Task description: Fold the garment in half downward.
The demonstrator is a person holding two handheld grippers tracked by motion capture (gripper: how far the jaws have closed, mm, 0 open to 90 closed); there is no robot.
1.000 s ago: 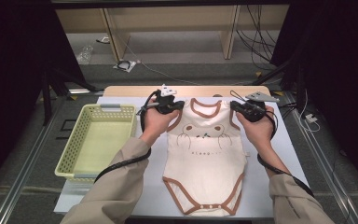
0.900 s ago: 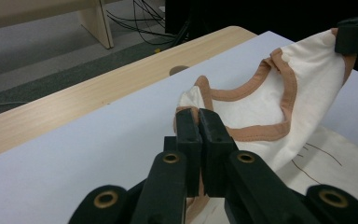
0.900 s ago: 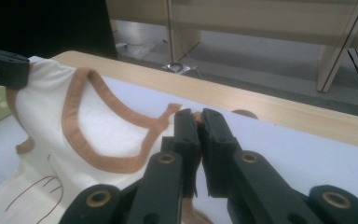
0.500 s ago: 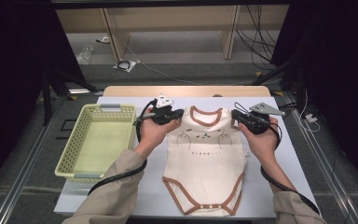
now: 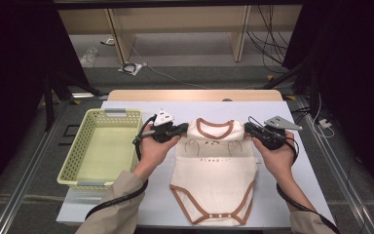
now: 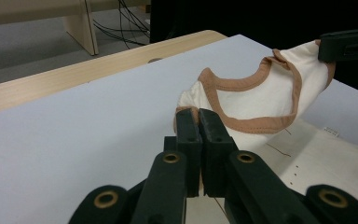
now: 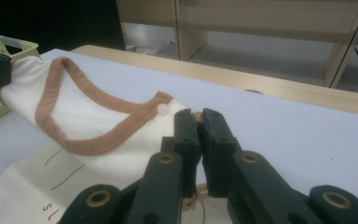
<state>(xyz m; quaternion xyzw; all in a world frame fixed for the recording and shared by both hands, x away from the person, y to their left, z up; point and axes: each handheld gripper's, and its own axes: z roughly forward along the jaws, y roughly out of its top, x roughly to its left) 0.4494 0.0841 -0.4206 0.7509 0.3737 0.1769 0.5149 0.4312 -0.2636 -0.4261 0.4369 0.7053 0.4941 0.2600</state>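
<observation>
A cream baby bodysuit with brown trim lay flat on the white desk, its neck end folded up and stretched between the two claws. The left claw was clenched on the left shoulder of the bodysuit, the right claw on the right shoulder. The snap end pointed toward the person, and faint bear ears and a line of small letters marked the chest.

To the left, just beside the garment, the pale yellow basket stood with nothing in it.

The left gripper view showed the brown neckline lifted off the desk as an open loop. The right gripper view added a small white button on the trim just ahead of its jaws, and a corner of the basket beyond.
</observation>
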